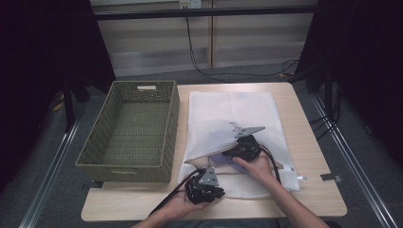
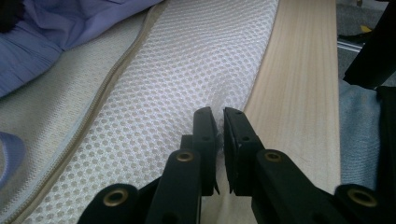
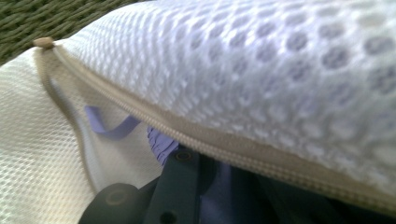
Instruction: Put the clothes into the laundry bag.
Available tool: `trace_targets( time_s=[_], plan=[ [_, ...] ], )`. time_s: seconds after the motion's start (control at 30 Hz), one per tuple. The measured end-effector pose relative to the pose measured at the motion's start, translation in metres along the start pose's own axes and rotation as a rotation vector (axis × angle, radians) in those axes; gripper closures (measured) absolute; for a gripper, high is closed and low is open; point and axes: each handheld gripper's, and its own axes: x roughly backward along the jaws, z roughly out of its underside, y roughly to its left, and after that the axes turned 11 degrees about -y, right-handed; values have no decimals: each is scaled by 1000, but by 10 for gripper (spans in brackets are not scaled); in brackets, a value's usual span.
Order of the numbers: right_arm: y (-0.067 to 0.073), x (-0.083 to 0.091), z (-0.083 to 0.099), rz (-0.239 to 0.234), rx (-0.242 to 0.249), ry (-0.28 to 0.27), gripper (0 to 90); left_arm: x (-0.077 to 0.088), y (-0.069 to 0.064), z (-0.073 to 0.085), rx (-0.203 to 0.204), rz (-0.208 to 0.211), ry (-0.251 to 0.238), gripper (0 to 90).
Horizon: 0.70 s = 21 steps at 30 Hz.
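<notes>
Bag: one white mesh laundry bag (image 1: 233, 111) lies flat on the right half of your table (image 1: 311, 142), its zipped mouth open along the near left edge.
Garment: one lilac-blue cloth (image 2: 56, 28) sits at that mouth, partly inside the bag, between your two hands.
Basket: one olive woven basket (image 1: 95, 156) stands on the left, just beside the bag, with nothing visible in it.
Left gripper: your left gripper (image 2: 219, 126) has its jaws pinched on a fold of the bag's lower mesh at the near edge, right next to bare wood.
Right gripper: your right gripper (image 1: 244, 145) has pushed under the raised top layer; its jaws are hidden among the cloth, so you cannot tell whether they are closed.
Zipper: one cream zipper (image 3: 154, 119) runs along the lifted lip.
Handling: you should expect both bag and cloth to be light, limp and easily snagged; mesh stretches and slips, so I judge the stiffer zipper hem the safer hold, and a bunched fold best for the cloth.
</notes>
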Motion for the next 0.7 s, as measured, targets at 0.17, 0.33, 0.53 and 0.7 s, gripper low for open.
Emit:
trace_targets(
  time_s=[0.17,0.33,0.53,0.7],
  plan=[
    [-3,-3,-1,32,-2,-19,835,0,0,0,-7,1,4,841],
    [-3,-3,0,39,-2,-30,827,0,-1,0,-5,0,4,840],
    [3,7,-3,3,4,-32,778,0,0,-1,-4,5,9,833],
    [7,23,-6,-41,15,-43,723,0,-1,-1,-10,8,11,807]
  ],
)
